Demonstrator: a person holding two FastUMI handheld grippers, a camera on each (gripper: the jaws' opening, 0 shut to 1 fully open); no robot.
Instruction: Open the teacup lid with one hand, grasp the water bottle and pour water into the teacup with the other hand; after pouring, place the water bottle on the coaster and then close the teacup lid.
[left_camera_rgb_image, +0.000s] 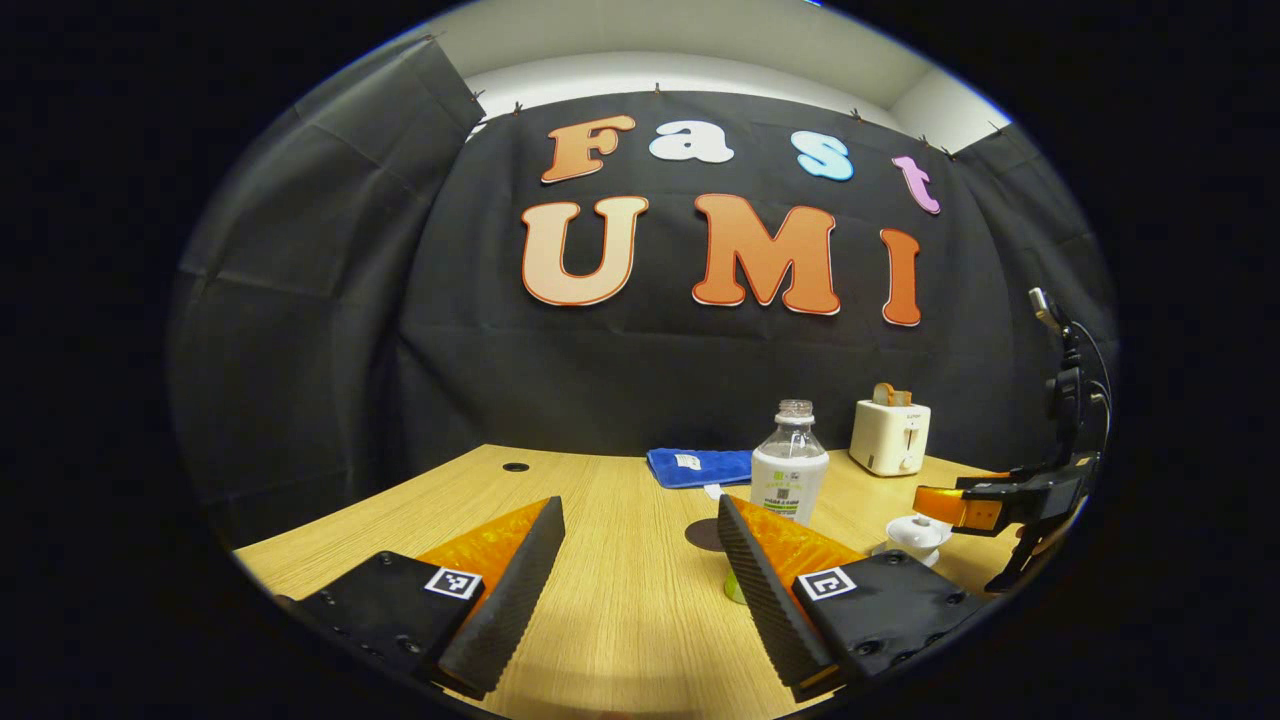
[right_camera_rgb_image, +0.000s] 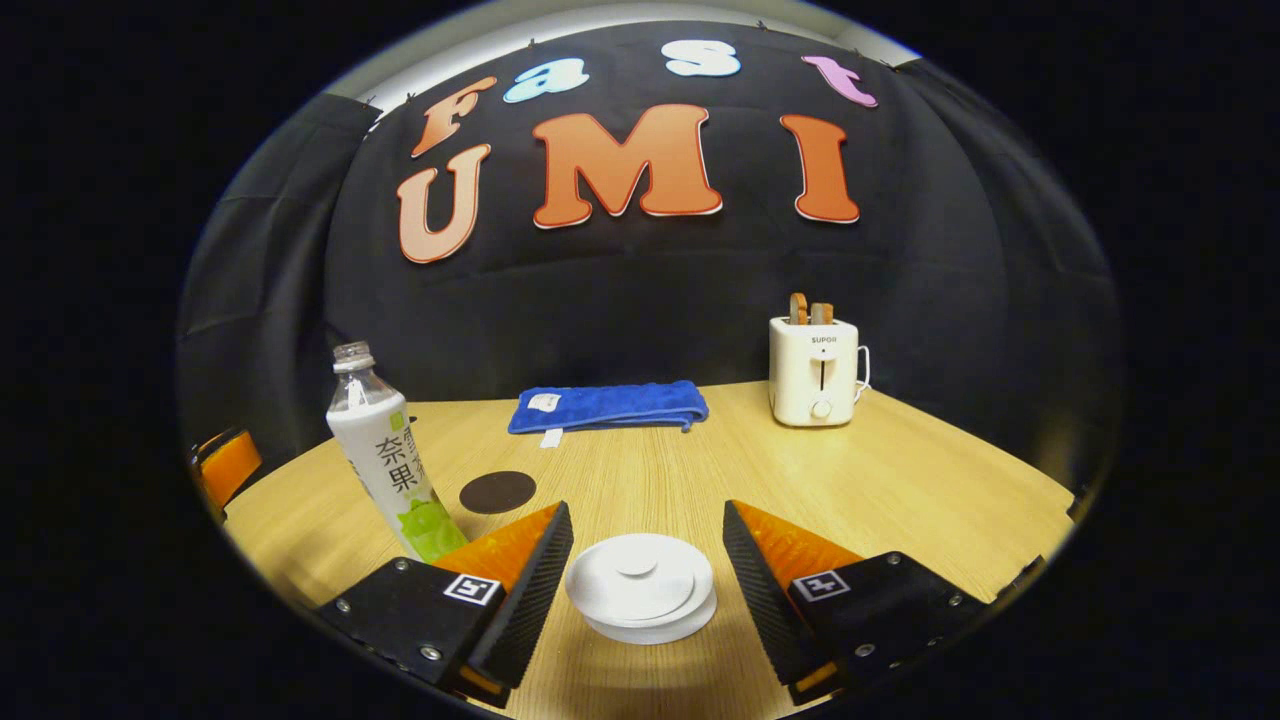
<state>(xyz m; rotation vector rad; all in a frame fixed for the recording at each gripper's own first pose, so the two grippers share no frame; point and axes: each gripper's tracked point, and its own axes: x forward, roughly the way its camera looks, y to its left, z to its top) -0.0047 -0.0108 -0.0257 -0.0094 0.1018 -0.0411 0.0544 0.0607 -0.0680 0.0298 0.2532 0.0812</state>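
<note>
While the water bottle (right_camera_rgb_image: 385, 462) stands on the desk (right_camera_rgb_image: 900, 480) with its long axis upright and its uncapped neck pointing at the ceiling, the right gripper (right_camera_rgb_image: 640, 560) hangs just above the teacup (right_camera_rgb_image: 642, 588), its fingers spread wide to either side of the white lid (right_camera_rgb_image: 636, 575) and touching nothing. The lid sits flat on the cup, knob up, between the two fingers. In the right gripper view the bottle leans a little, which may be the lens; it stands just beside the left finger of that gripper, toward the desk's left edge. A dark round coaster (right_camera_rgb_image: 497, 491) lies flat behind the bottle, near but apart from it.

The left gripper (left_camera_rgb_image: 640, 560) is also released, its fingers wide apart over bare wood, nothing between them. In the left gripper view the bottle (left_camera_rgb_image: 789, 465) rises just behind its right finger, which hides the bottle's base and part of the coaster (left_camera_rgb_image: 703, 535). Farther right, the teacup (left_camera_rgb_image: 918, 535) sits under the other gripper's tip.

Toward the desk's back edge lies a folded blue cloth (right_camera_rgb_image: 608, 406), and to its right stands a cream toaster (right_camera_rgb_image: 815, 370) with two slices poking up. Both are well clear of the cup and bottle.
</note>
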